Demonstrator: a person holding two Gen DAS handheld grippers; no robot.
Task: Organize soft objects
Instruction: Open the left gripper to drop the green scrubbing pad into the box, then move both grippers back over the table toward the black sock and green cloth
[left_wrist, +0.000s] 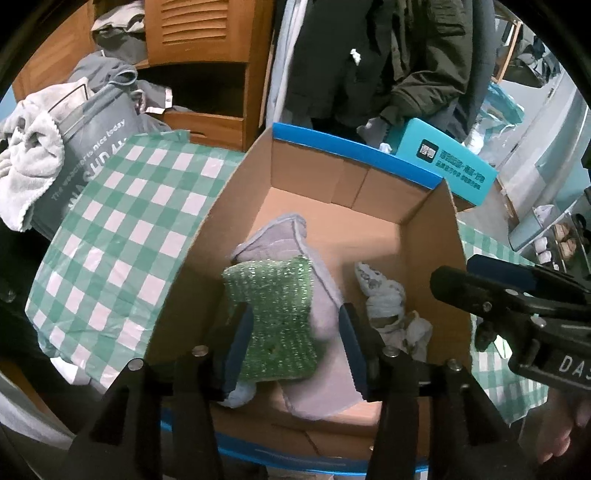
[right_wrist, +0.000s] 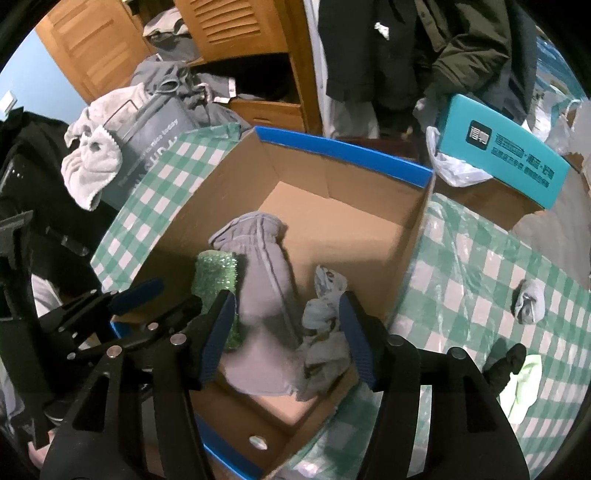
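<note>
The left gripper (left_wrist: 297, 343) hangs over the near end of the cardboard box (left_wrist: 436, 258), pointing steeply down, its jaws parted about halfway with the green scrub sponge (left_wrist: 275, 317) lying between them; the pads appear clear of it, so it looks released rather than held. The sponge rests on a grey cloth (left_wrist: 280, 236) whose long axis runs from the lower centre of the frame toward the box's far wall. The right gripper (right_wrist: 286, 334) hovers just beside, also parted and holding nothing, with the same grey cloth (right_wrist: 262, 288) and a crumpled pale rag (right_wrist: 325, 325) below its gap. What remains lies outside the box: in the right wrist view a small grey bundle (right_wrist: 530, 301) sits on the checked counter (right_wrist: 480, 266) at the right of the frame, and a pale green cloth (right_wrist: 524, 384) lies at the lower right. Both are on the right gripper's side, well apart from the left, so the right hand seems the better placed for the next pick.
</note>
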